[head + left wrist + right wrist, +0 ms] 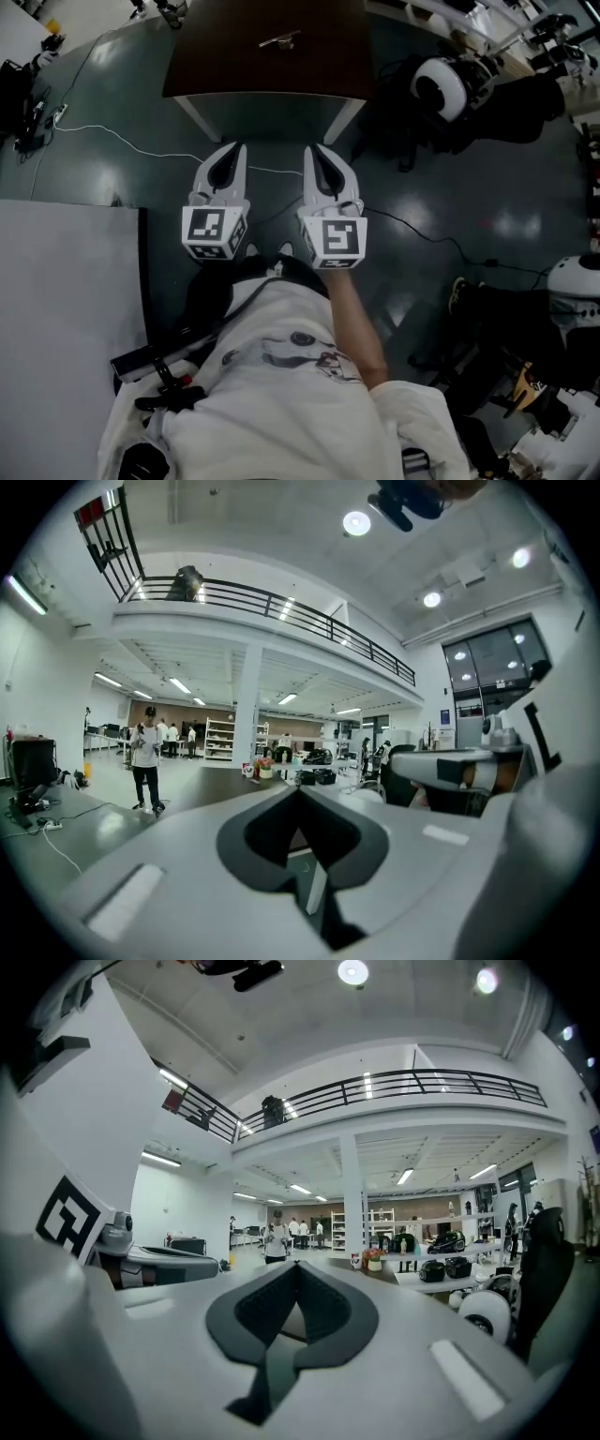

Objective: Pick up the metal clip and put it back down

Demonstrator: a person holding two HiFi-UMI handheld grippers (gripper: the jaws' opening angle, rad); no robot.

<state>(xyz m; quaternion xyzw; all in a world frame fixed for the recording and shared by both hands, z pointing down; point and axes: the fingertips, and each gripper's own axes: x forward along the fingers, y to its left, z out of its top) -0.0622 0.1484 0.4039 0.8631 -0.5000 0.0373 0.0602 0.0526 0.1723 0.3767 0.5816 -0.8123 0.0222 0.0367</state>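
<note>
Both jaw pairs are clenched together, empty: left gripper point(236, 155) and right gripper point(314, 155) hang side by side at frame centre. The metal clip point(279, 41) lies on the dark table point(225, 66) at upper centre, well apart.

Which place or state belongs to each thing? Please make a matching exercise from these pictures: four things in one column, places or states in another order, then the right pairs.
Things:
1. metal clip
2. left gripper
3. white cable
4. white surface

Places or states:
A. on the floor, left of the table
B. on the dark table top
C. jaws shut, nothing between them
D. at the person's left side

Pairs: 1-B, 2-C, 3-A, 4-D
</note>
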